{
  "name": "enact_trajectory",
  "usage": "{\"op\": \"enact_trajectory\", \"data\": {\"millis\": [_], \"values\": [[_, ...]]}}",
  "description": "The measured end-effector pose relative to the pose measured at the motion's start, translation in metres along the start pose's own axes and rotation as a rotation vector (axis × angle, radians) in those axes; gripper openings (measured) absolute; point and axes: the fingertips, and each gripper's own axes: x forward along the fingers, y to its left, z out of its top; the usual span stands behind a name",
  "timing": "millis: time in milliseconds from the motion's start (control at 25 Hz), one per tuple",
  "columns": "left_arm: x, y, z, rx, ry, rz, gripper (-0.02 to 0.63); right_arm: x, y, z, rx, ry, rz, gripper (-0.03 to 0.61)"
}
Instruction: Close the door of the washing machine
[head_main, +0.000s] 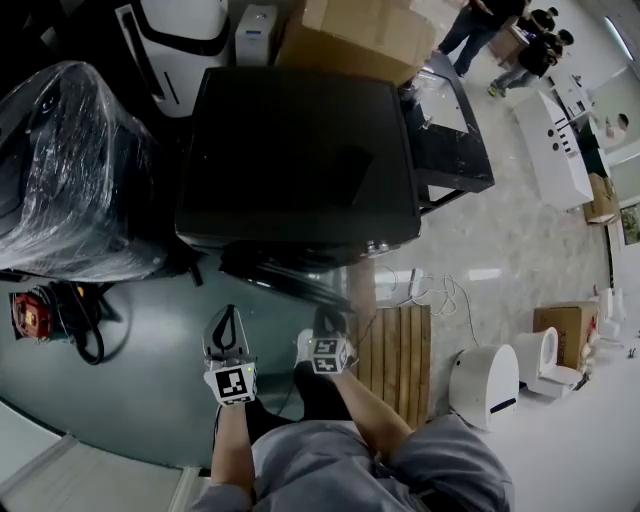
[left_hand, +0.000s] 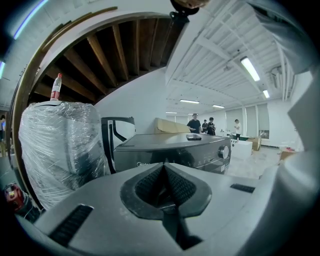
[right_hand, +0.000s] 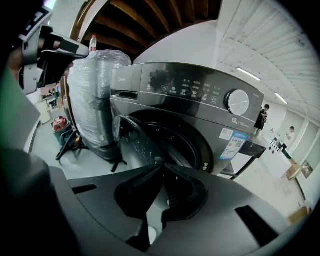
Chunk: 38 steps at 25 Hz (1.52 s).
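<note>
A dark grey front-loading washing machine (head_main: 300, 150) stands ahead of me. Its round glass door (right_hand: 137, 145) hangs open, swung out to the left of the drum opening (right_hand: 187, 140). My right gripper (right_hand: 162, 162) is shut with nothing in it, its tips right at the door's inner glass; contact is unclear. From above, that gripper (head_main: 328, 322) sits just below the open door (head_main: 290, 278). The left gripper (head_main: 227, 315) hangs to the left, shut and empty, apart from the door. Its own view shows its tips (left_hand: 163, 166) meeting, pointed at the machine's top corner (left_hand: 172, 150).
A plastic-wrapped appliance (head_main: 70, 170) stands close on the machine's left. A cardboard box (head_main: 350, 35) sits behind it, a black table (head_main: 455, 130) to its right. A wooden pallet (head_main: 400, 350), cables and white toilets (head_main: 485, 385) lie at my right. People stand far back (head_main: 500, 30).
</note>
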Motion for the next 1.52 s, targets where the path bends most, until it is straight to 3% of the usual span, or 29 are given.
{"op": "enact_trajectory", "data": {"millis": [320,440,1520], "values": [[0.008,-0.005,0.003,-0.017,-0.02,-0.005,0.0,-0.002,-0.008,0.002,0.163,-0.004,-0.064,0.025],[0.008,-0.006,0.004,-0.017,-0.029,-0.001,0.001,0.0,-0.012,0.0,0.135,0.006,-0.093,0.0],[0.023,-0.018,0.0,-0.013,-0.016,-0.016,0.002,0.027,-0.041,0.026,0.069,-0.052,-0.067,0.0]]}}
